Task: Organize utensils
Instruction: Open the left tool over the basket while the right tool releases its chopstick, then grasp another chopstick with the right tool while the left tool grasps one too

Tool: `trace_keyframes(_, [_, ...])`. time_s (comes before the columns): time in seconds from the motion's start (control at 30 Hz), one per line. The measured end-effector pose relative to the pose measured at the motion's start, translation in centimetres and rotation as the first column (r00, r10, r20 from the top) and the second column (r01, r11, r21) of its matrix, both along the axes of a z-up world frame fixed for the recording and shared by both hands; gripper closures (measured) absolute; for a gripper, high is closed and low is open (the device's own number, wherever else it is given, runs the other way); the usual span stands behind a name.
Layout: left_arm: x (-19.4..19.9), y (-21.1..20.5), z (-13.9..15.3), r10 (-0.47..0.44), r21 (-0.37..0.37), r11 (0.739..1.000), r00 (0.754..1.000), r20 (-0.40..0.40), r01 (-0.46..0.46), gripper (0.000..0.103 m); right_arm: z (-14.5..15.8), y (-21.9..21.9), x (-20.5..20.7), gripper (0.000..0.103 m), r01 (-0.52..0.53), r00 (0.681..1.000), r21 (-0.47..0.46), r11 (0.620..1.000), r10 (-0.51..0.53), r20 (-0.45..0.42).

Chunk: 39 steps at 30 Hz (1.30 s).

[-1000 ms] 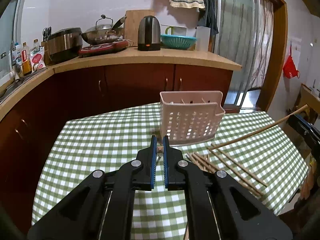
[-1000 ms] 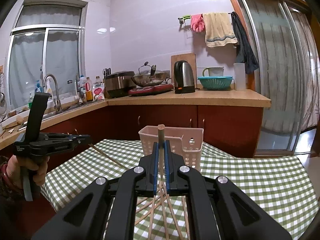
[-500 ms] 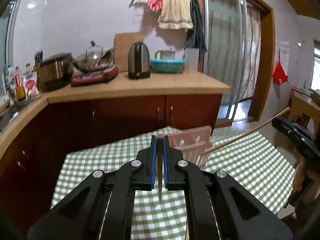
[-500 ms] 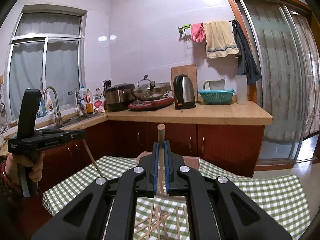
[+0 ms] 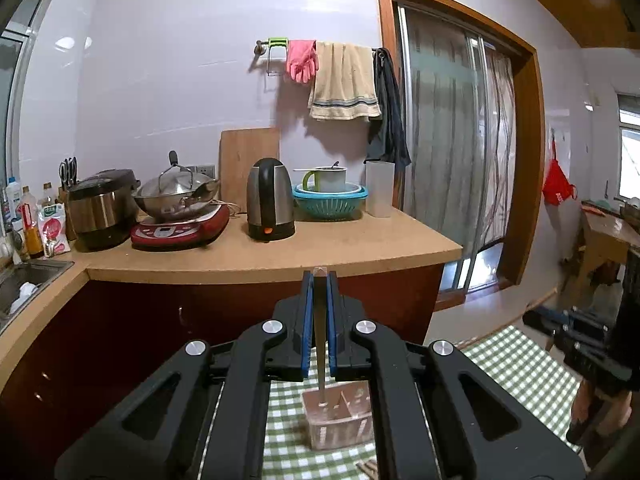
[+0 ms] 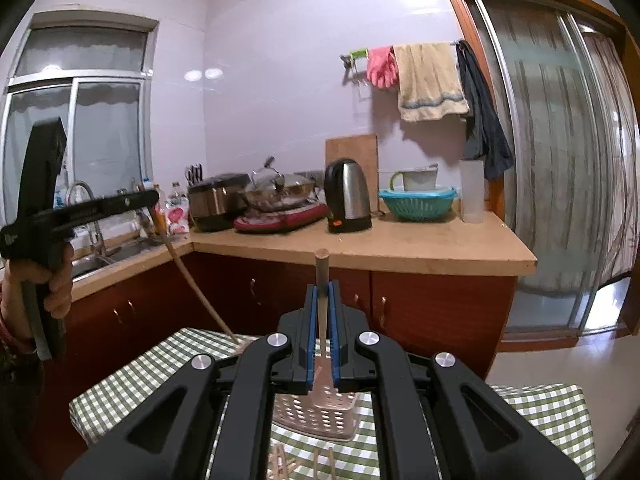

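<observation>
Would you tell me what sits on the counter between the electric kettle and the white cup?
A teal colander basket with a green-handled mug inside, between the kettle and white cup, in both wrist views.

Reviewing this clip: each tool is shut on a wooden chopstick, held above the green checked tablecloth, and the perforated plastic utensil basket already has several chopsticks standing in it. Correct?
Not quite. The perforated plastic utensil basket is empty, as the left wrist view shows looking down into its compartments. The rest holds: the left tool and right tool are each shut on a wooden chopstick above the green checked tablecloth.
</observation>
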<state>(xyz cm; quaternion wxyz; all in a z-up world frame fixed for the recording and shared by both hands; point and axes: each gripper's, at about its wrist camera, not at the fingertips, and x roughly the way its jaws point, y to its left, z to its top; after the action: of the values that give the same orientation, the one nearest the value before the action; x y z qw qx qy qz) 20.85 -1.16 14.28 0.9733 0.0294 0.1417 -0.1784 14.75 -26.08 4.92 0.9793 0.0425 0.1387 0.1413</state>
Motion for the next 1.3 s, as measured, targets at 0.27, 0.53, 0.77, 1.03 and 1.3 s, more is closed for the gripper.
trace_keyframes(0.27, [4.2, -1.3, -5.6, -0.005, -0.011, 1.0, 0.997, -0.082, 0.004, 0.096, -5.3, -0.3, 4.3, 0.097, -0.017, 0.988, 0.031, 0.999, 0.021, -0.154])
trace_keyframes(0.53, [6.5, -1.7, -11.8, 0.005, 0.012, 1.0, 0.985, -0.173, -0.003, 0.09, -9.1, 0.0, 6.6, 0.082, -0.017, 0.967, 0.038, 0.999, 0.027, -0.253])
trace_keyframes(0.77, [4.4, -2.0, -11.9, 0.003, 0.047, 0.999, 0.992, -0.125, 0.003, 0.045, -8.8, -0.3, 4.4, 0.045, 0.037, 0.974, -0.015, 0.999, -0.039, -0.224])
trace_keyframes(1.03, [-0.5, -1.6, -12.8, 0.028, 0.078, 0.997, 0.997, -0.076, -0.022, 0.025, -8.7, -1.8, -0.5, 0.036, 0.111, 0.974, -0.005, 0.994, -0.11, -0.197])
trace_keyframes(1.3, [-5.9, 0.2, -18.1, 0.07, 0.105, 0.993, 0.988, -0.136, -0.056, 0.025, -12.9, 0.5, -7.5, 0.041, 0.112, 0.981, -0.032, 0.993, -0.116, -0.156])
